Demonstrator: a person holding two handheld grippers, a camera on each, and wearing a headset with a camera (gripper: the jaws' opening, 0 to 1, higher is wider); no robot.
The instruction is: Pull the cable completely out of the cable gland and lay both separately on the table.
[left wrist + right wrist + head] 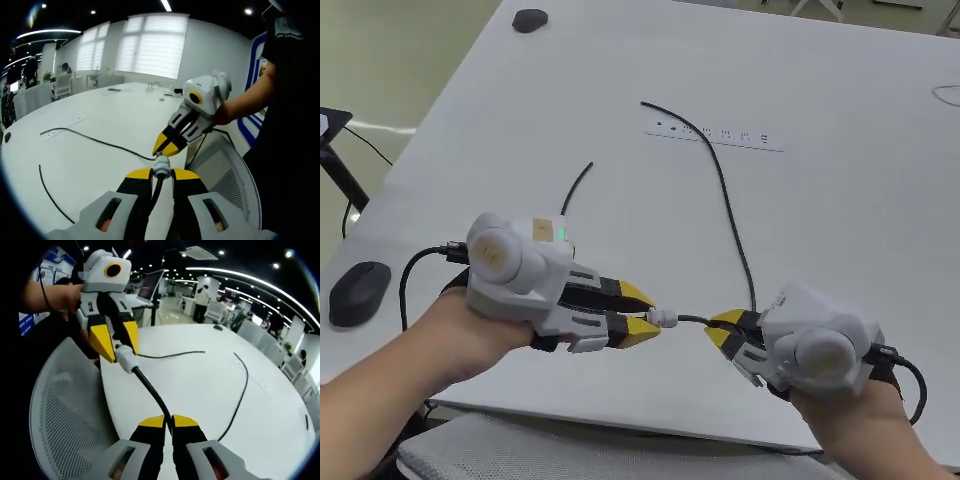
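Low centre of frame, my left tongs clamp the cable gland, right tongs pinch the cable; I should pull straight apart along its axis.

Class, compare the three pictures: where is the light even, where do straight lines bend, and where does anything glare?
Head view: even, soft light on the table, faint shadows, the cable sharp. Left gripper view: fisheye curves the table edge, and the windows blow out white. Right gripper view: same bending; ceiling light strips glare, while the cable gland is sharp.
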